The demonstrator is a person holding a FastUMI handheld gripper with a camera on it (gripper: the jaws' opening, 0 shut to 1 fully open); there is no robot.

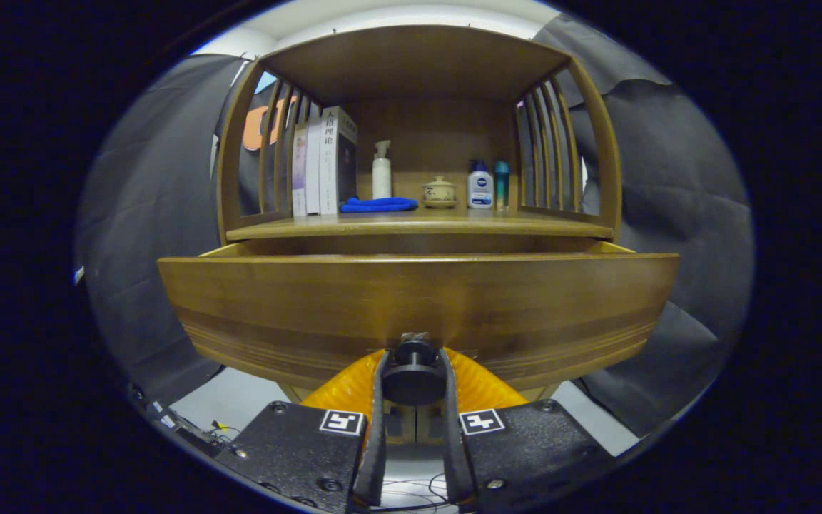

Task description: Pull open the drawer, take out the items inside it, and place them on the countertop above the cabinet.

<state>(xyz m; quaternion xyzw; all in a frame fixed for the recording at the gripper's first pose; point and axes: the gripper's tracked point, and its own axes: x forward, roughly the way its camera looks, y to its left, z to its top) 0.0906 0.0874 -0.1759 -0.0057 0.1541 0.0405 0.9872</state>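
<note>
Claw (414,371) clamped on round dark drawer knob (413,377), both fingers pressing its sides.
Wide brown wooden drawer (418,307) pulled partway out, front panel just ahead; countertop (418,227) beyond.

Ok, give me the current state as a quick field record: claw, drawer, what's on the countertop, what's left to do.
claw: claw shut on the drawer knob, one finger on each side
drawer: drawer pulled part-way out of the cabinet, front panel facing the camera
drawer contents: hidden behind the front panel, cannot tell
countertop: countertop holds books, a blue cloth, a white spray bottle, a small lidded pot, a white lotion bottle and a teal bottle
remaining: take the items out and place them on the countertop
</note>
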